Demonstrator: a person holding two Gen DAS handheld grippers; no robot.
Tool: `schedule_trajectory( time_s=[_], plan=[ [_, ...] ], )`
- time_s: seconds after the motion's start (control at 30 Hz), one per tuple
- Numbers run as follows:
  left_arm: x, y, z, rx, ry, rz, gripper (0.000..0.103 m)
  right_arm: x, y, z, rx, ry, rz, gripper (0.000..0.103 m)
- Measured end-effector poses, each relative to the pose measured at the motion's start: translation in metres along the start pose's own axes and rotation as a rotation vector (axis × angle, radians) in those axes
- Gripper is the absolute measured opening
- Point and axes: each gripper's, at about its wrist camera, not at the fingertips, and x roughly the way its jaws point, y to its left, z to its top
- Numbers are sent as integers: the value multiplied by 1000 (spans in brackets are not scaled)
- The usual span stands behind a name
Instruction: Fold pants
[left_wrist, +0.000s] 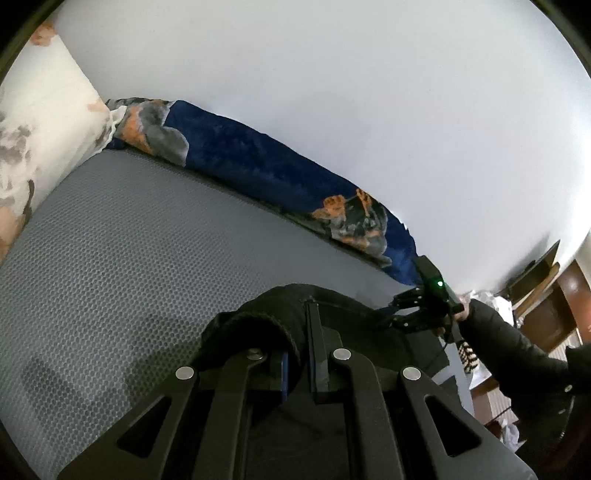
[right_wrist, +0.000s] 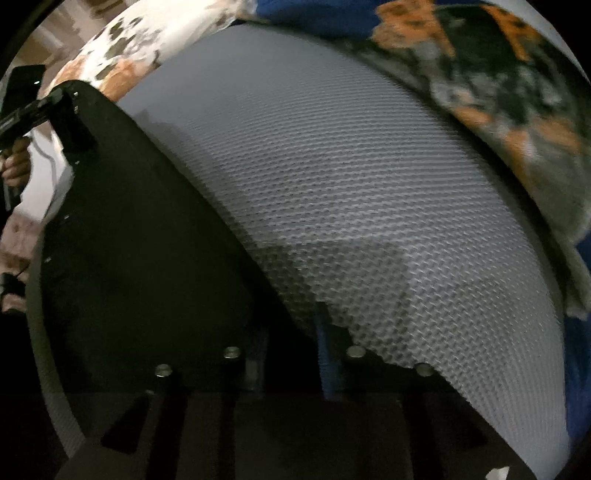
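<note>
Black pants (right_wrist: 129, 240) lie on a grey honeycomb-textured mattress (right_wrist: 351, 166). In the left wrist view my left gripper (left_wrist: 299, 325) is shut on a ribbed end of the pants (left_wrist: 258, 321) and holds it lifted off the mattress. Further right in that view my right gripper (left_wrist: 386, 319) pinches the other corner of the same edge, held by a hand in a black sleeve (left_wrist: 498, 339). In the right wrist view my right gripper (right_wrist: 291, 332) points steeply down, its jaws close together with dark cloth between them. The left gripper (right_wrist: 74, 110) shows at the pants' far corner.
A blue blanket with an orange and grey print (left_wrist: 240, 147) runs along the mattress's far side under a white wall. A floral pillow (left_wrist: 37, 110) lies at the left end. Brown furniture and clutter (left_wrist: 546, 295) stand beyond the bed on the right.
</note>
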Motion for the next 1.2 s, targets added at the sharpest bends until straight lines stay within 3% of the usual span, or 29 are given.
schedule_trajectory(
  time_s=[0.33,0.5,0.67,0.97,1.2],
  plan=[
    [-7,-9,-6,65,23,64,7,-60,64,-45,102,-247,-359,8],
    [-32,-20,-25,111,30,54,7,-97,108,-83,159,-323,-433,7],
    [-65,-27,-62,143,41,26,8,-120,152,-126,227,-362,-421,7],
    [-96,-16,-141,132,134,5,8,-107,222,-190,293,-326,-360,5],
    [-85,6,-197,157,278,84,11,-65,252,-222,327,-246,-308,5]
  ],
)
